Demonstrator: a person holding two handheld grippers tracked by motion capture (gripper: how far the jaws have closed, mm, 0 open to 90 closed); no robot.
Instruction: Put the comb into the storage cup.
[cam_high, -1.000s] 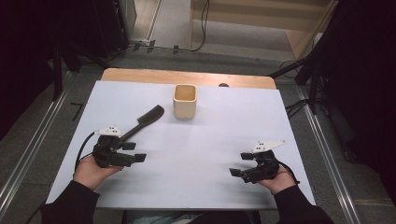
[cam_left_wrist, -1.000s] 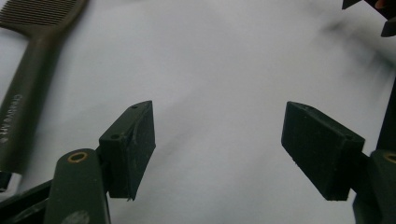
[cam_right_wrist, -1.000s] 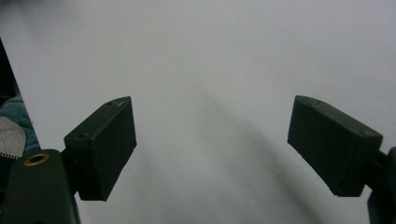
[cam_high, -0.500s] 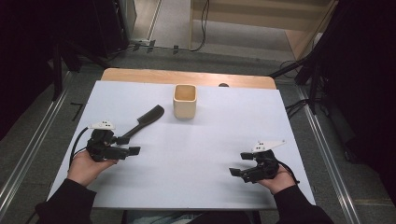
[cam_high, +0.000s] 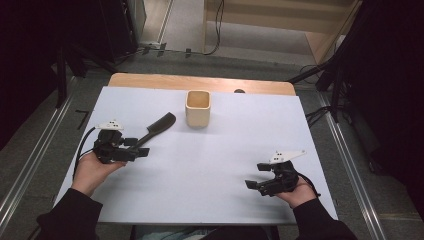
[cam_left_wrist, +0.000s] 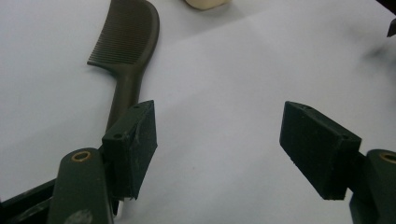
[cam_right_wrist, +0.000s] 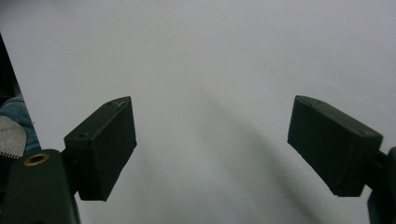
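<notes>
While the white table (cam_high: 200, 165) is seen from above, a dark plastic comb (cam_high: 156, 127) is found just beside the left gripper (cam_high: 135, 150), near a beige square cup (cam_high: 198, 107). Along the left gripper view, jaws are spread apart, the comb's handle beside one. Along the right gripper view, the right gripper (cam_right_wrist: 212, 140) is seen wide apart over bare table.

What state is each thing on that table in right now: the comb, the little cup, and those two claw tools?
Comb: lying flat on the table, handle beside the left jaw, not gripped.
Cup: upright, mouth open, looks empty.
Left gripper: jaws wide open, next to the comb's handle.
Right gripper: jaws wide open, nothing between them.
</notes>
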